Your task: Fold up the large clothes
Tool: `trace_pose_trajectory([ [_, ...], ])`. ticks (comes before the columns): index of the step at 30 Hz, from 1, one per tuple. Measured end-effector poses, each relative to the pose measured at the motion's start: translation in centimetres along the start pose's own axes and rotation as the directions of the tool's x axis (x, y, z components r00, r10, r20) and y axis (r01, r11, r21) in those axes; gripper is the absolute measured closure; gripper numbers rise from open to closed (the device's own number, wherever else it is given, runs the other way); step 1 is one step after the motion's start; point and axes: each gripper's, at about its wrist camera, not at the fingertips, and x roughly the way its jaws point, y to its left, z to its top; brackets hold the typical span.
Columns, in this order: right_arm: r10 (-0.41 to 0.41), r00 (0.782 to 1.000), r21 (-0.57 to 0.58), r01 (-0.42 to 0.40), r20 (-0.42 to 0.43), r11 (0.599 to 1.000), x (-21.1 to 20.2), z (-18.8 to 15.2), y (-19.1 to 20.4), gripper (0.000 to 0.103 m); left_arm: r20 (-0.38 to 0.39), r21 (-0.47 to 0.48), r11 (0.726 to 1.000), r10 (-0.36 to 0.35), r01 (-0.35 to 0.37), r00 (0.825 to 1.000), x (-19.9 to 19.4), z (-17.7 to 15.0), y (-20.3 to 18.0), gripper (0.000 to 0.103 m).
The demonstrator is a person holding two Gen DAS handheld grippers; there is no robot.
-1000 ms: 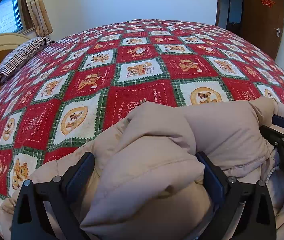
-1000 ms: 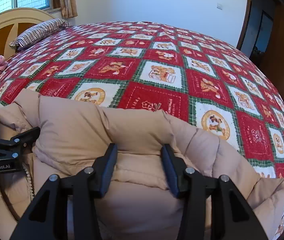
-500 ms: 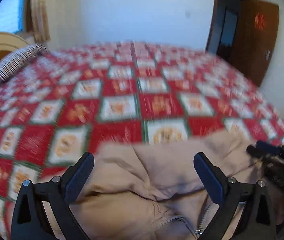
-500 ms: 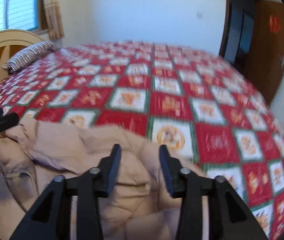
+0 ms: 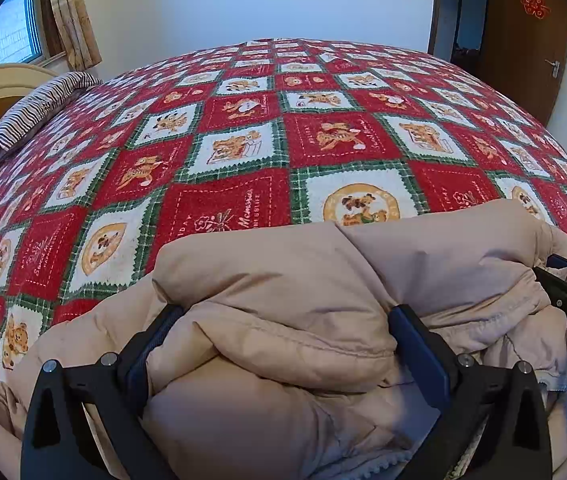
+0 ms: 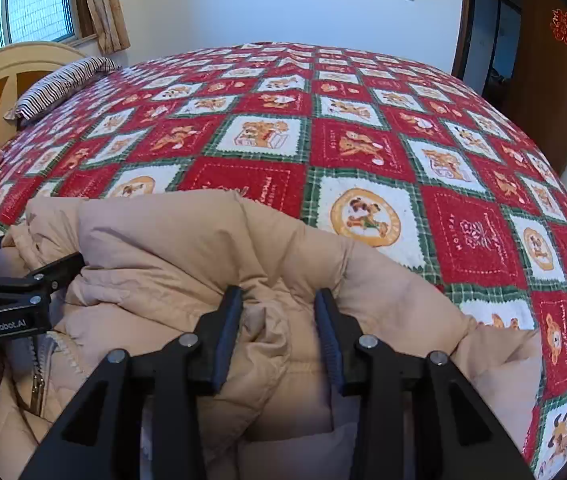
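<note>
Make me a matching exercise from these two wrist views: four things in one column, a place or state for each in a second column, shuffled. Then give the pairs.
Things
1. beige padded jacket
2. striped pillow
3. brown door
4. right gripper

Places or states
A. far left, by the headboard
B. pinching a bunched fold of fabric
C. standing open at the far right
D. heaped on the near edge of the quilt

Pairs: 1-D, 2-A, 3-C, 4-B
</note>
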Motion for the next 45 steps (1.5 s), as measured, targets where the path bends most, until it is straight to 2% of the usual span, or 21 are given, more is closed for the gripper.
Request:
trace_pose_trajectory([
  [30,-0.067,0.998,-0.051,0.066,-0.009,0.997,0.7,0.0,1.0,0.060,-0.010,0.023,0.999,0.022,-0.022,1.000,0.3,0.3,-0.5,0.001],
  [32,-0.076,0.997,-0.061,0.075,-0.011,0.995,0.6,0.2,1.1,0.059,-0.012,0.033,0.999,0.021,-0.020,1.000,-0.9,1.0,-0.3,0.001],
  [34,-0.075,0.997,-0.064,0.074,-0.014,0.995,-0.2,0.4,0.7,0.053,0.060,0.023,1.000,0.014,-0.015,0.998,-4.4,1.5,0.5,0.001],
  [35,-0.072,0.997,-0.059,0.071,-0.013,0.996,-1.3,0.5,0.2,0.044,0.089,0.023,1.000,-0.017,0.015,0.996,-6.7,1.6,0.9,0.001],
  [36,-0.055,0.998,-0.037,0.055,-0.004,0.998,-2.8,0.4,-0.5,0.036,0.113,0.030,0.999,-0.047,0.044,0.992,-9.1,1.2,1.5,0.001],
  [38,-0.003,0.999,0.003,0.003,0.033,1.000,-6.0,-0.3,-2.0,0.033,0.142,0.047,0.998,-0.050,0.044,0.989,-12.7,-0.4,2.4,0.001],
  [40,0.013,0.999,0.033,-0.015,0.042,0.999,-9.2,-2.3,-3.9,0.030,0.142,0.065,0.997,-0.045,0.036,0.989,-15.8,-3.7,3.7,0.001],
  [45,0.034,0.997,0.139,-0.023,-0.072,0.990,-12.9,-9.8,-8.3,0.029,0.070,0.031,0.999,-0.044,0.042,0.997,-19.0,-13.1,6.5,0.001],
])
